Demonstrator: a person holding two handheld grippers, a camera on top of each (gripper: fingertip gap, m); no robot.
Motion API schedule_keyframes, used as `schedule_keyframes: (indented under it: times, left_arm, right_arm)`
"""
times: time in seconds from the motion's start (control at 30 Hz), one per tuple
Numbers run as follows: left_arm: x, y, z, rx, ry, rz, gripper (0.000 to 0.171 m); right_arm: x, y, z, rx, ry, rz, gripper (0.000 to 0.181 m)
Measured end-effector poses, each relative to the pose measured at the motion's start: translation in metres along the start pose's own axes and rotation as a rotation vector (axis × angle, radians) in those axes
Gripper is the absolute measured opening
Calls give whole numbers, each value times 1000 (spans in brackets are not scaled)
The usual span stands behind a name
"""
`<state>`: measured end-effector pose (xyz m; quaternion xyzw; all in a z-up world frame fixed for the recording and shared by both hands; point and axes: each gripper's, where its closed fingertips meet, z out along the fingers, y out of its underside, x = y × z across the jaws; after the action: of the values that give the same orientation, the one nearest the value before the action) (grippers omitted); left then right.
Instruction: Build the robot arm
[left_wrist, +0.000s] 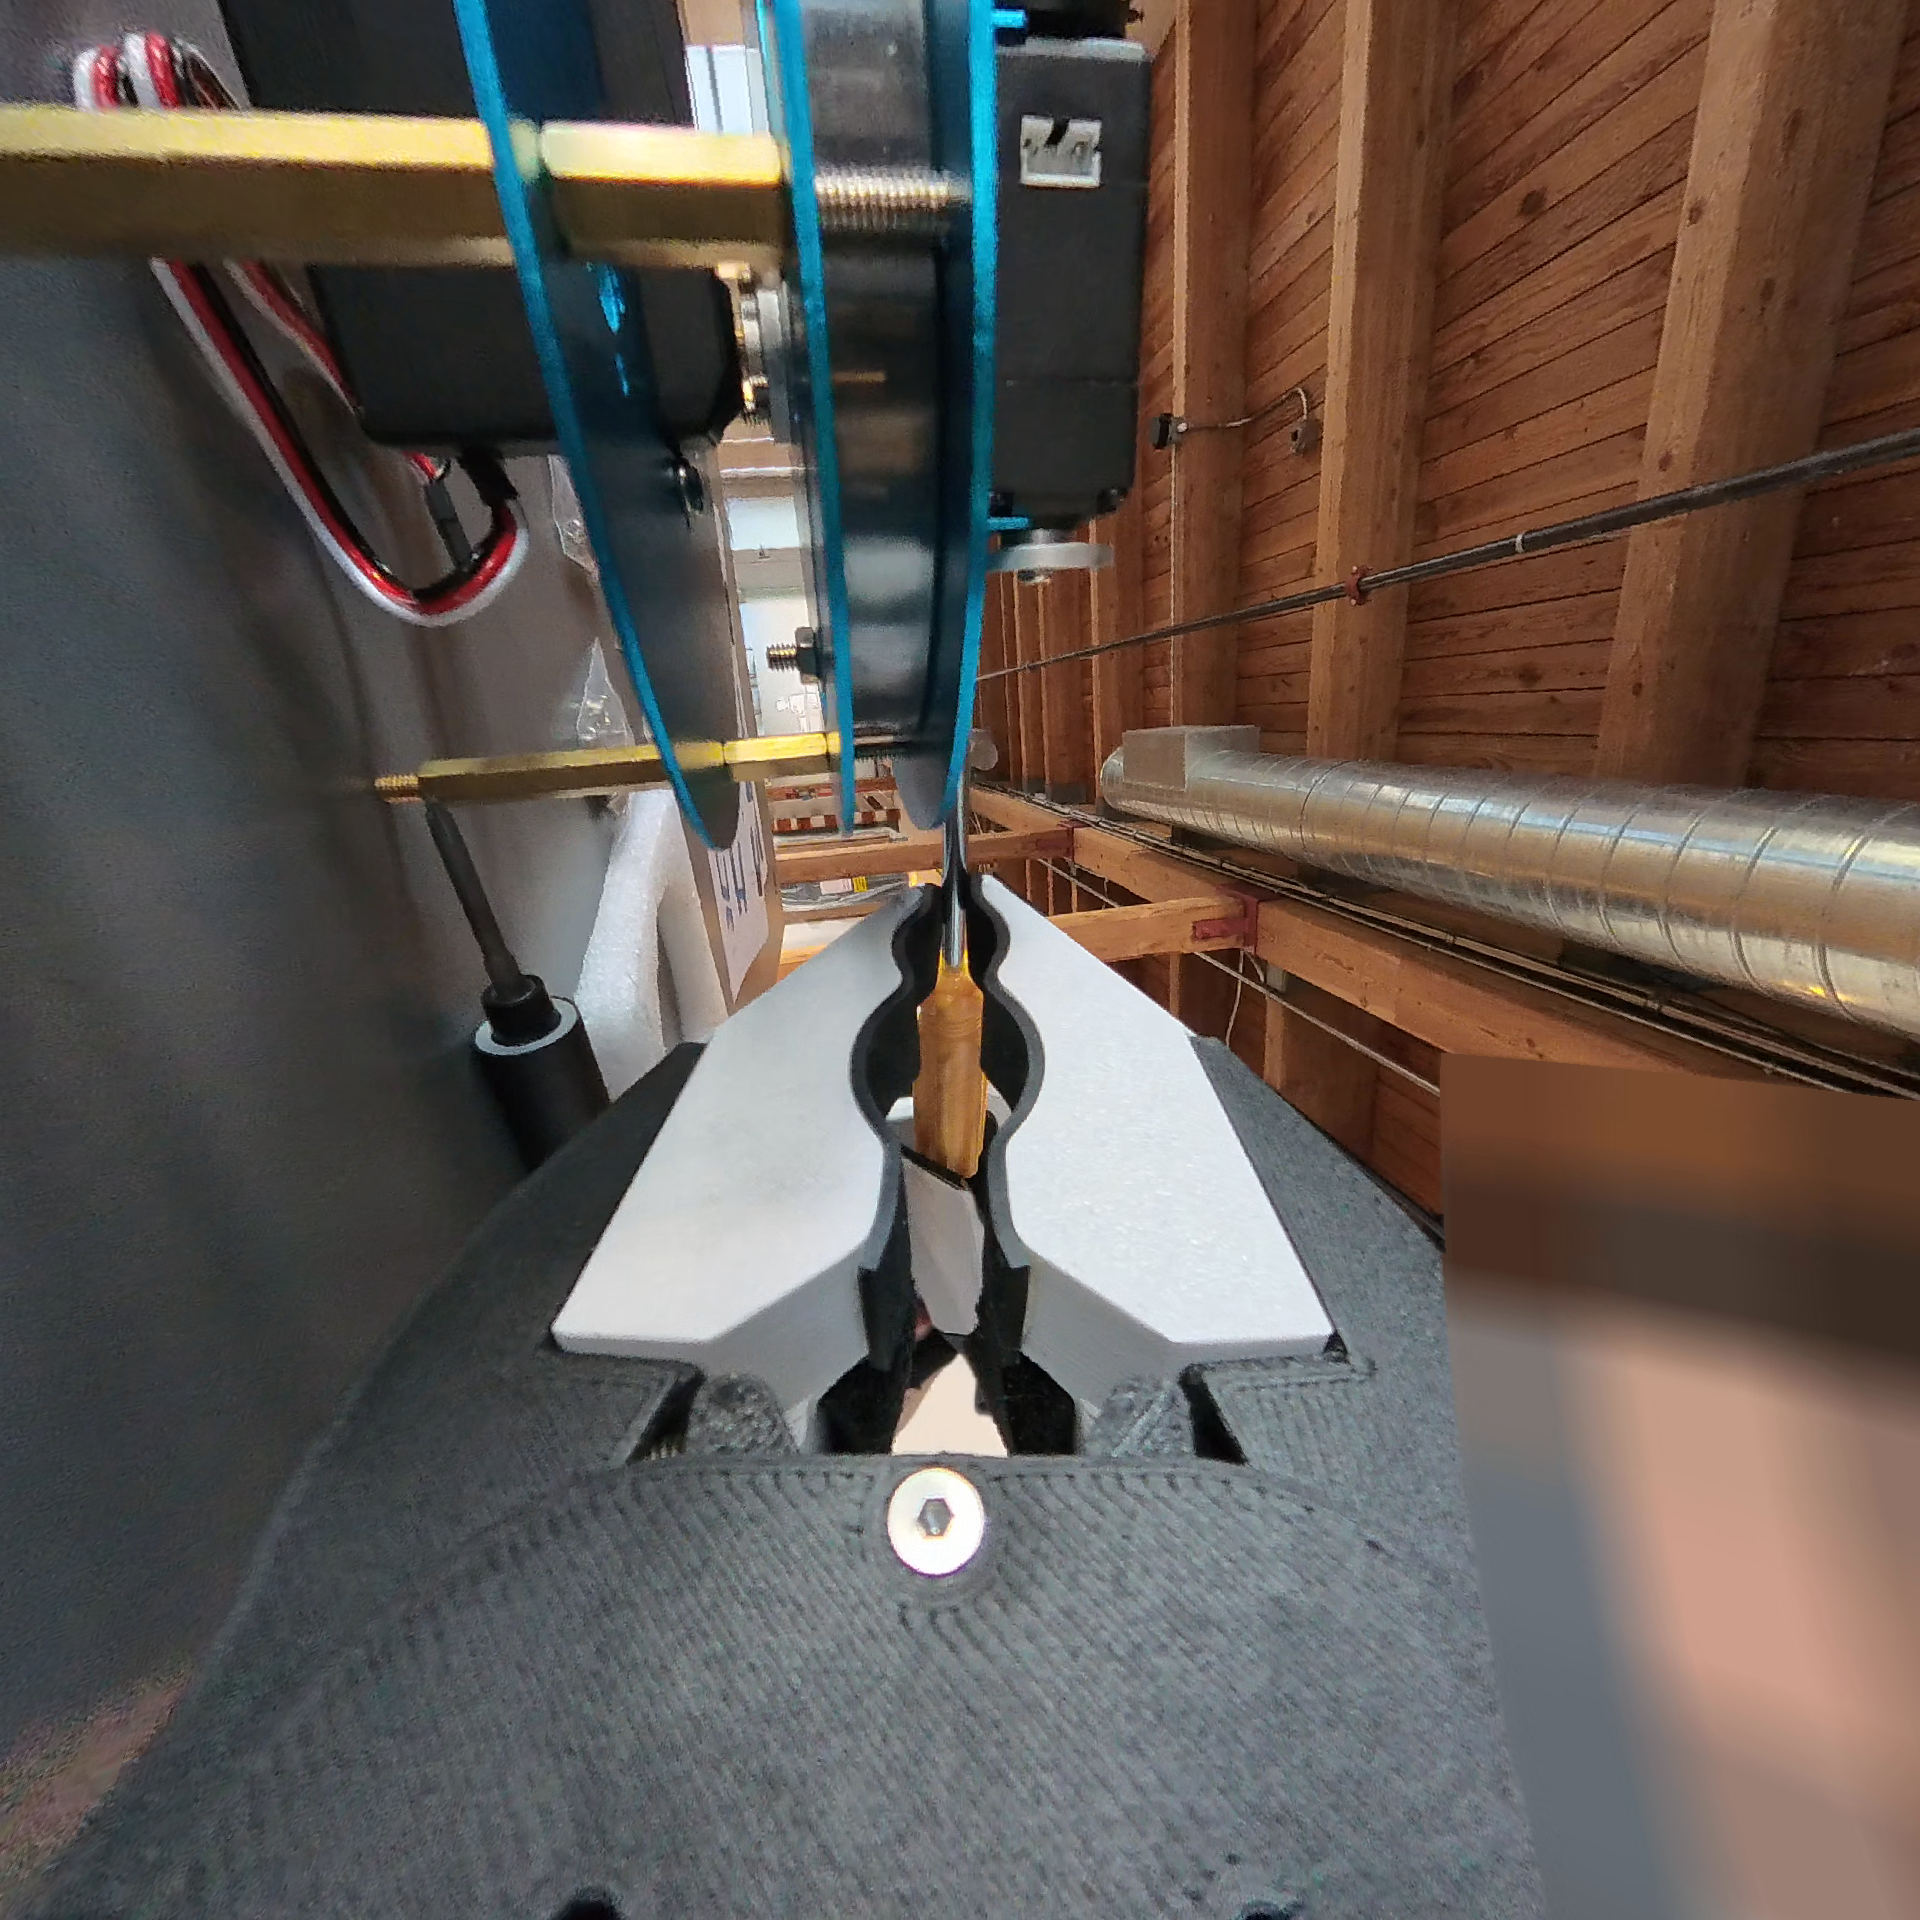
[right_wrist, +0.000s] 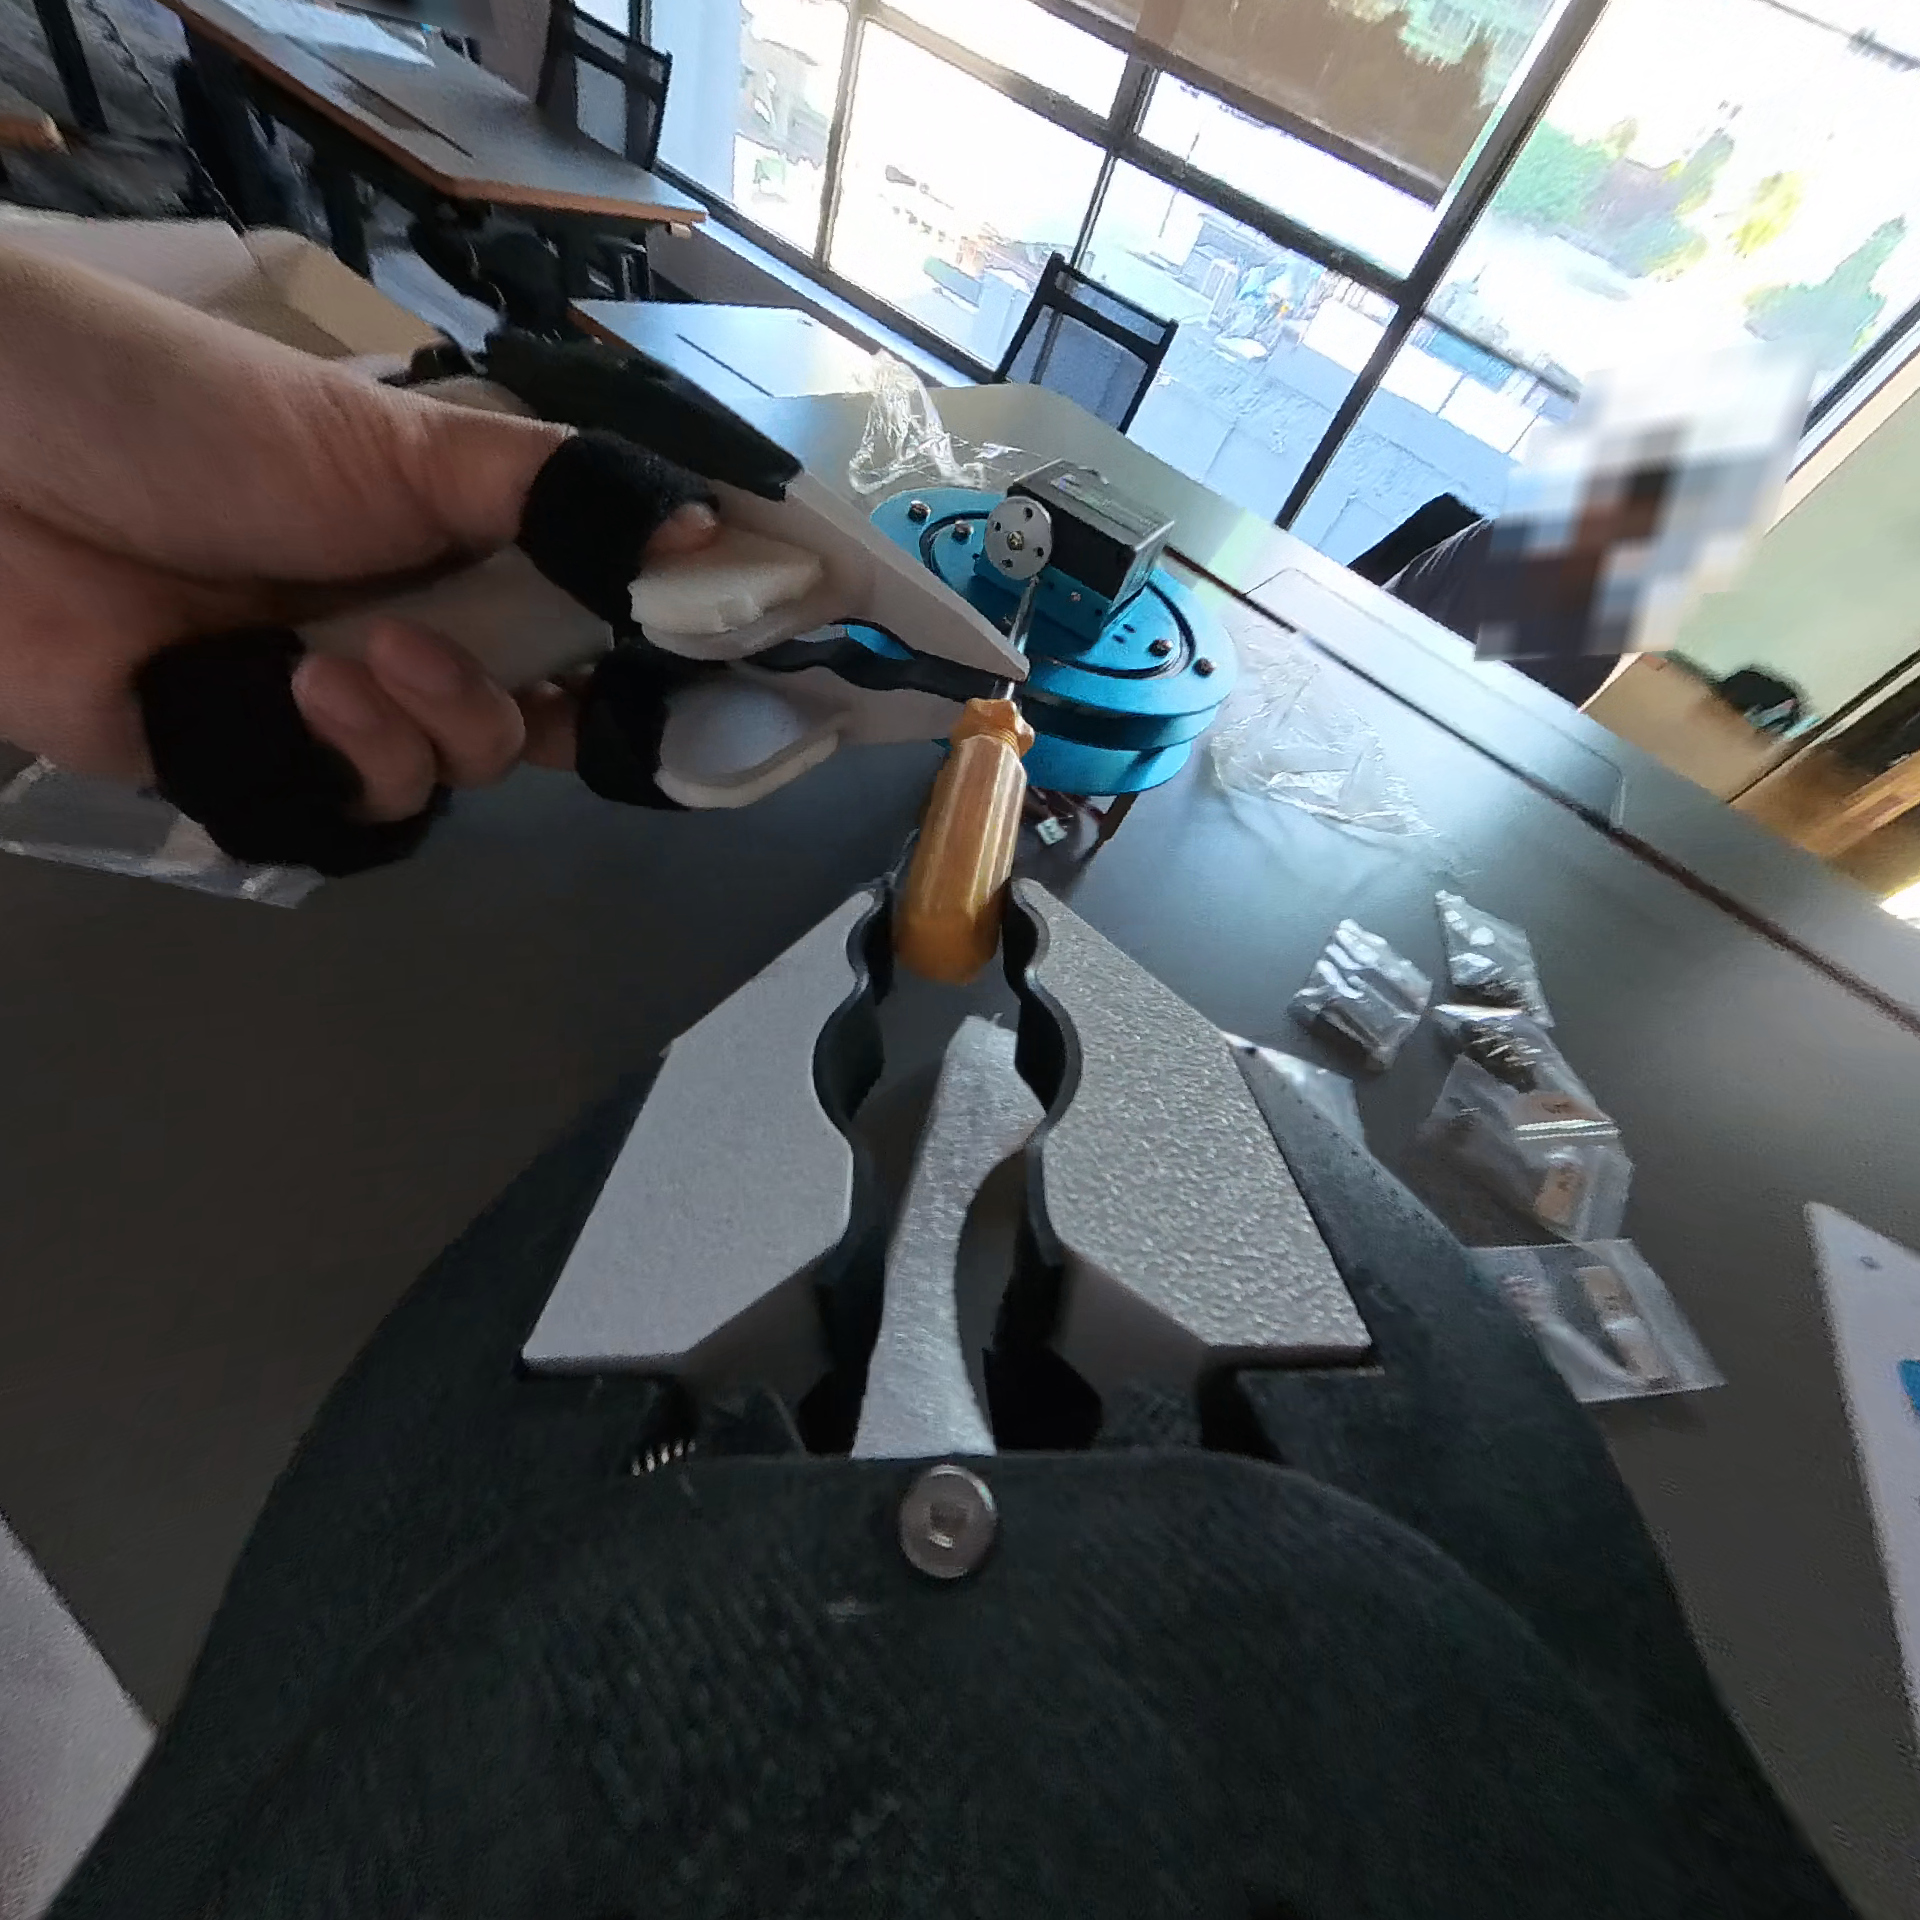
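A screwdriver with an amber handle (right_wrist: 961, 831) and a thin metal shaft is held by both grippers. My right gripper (right_wrist: 954, 909) is shut on the lower end of the handle. My left gripper (left_wrist: 951, 899), held by a hand with black finger straps, is shut on the shaft just above the handle; it also shows in the right wrist view (right_wrist: 1013, 670). The shaft runs up to a blue disc assembly (right_wrist: 1112, 686) with a black servo motor (right_wrist: 1096, 535) on top. In the left wrist view the blue plates (left_wrist: 821, 436), brass standoffs (left_wrist: 644, 171) and the amber handle (left_wrist: 951, 1060) are close in front.
The assembly stands on a black table (right_wrist: 416, 1039). Several small bags of parts (right_wrist: 1507, 1081) and clear plastic wrap (right_wrist: 1309, 748) lie to the right, with a white sheet (right_wrist: 1870, 1434) at the edge. A black-handled tool (left_wrist: 520, 1029) and servo wires (left_wrist: 312, 447) sit left of the assembly. About 5 cm separates my left fingertips from my right.
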<state>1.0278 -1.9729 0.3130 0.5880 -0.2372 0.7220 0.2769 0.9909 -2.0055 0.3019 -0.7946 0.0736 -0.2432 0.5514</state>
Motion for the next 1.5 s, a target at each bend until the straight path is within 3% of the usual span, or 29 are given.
schedule_keyframes:
  times: [0.17, 0.23, 0.37, 0.43, 0.57, 0.63, 0.9, 0.97, 1.13, 1.27, 1.5]
  left_arm:
    - [-1, -3, 0, 6, -9, 6, 2]
    - [-1, -3, 0, 5, -9, 4, 2]
    - [-1, -3, 0, 4, -8, 0, 2]
    - [0, -3, 0, 4, -7, 1, 2]
    - [0, -3, -2, 5, -8, 0, 2]
    - [1, -4, -2, 7, 0, -7, 2]
    - [-2, -7, -4, 12, -15, -2, 2]
    - [-2, -7, -4, 9, -11, -8, 3]
    - [0, -7, -5, 4, -2, -8, 2]
    - [0, -8, -8, 0, -9, -9, 2]
    - [1, -10, -10, -7, -15, -8, 2]
  right_arm:
    - [-3, 4, 3, -7, -115, 274, 17]
    - [-5, 5, 4, -4, -150, 287, 19]
    - [6, -4, -3, 65, -7, -24, 35]
    - [5, -4, -3, 53, 47, -180, 32]
    - [2, -4, 1, 36, 70, -255, 19]
    - [1, -4, 1, 40, 76, -215, 18]
    - [-5, 4, 6, 21, -66, 287, 18]
    - [-7, 4, 6, 24, -92, 291, 19]
    - [-7, 5, 5, 6, -57, 91, 24]
    - [-11, 7, 7, -36, -18, 11, 17]
    - [-18, 5, 9, -17, -146, 348, 17]
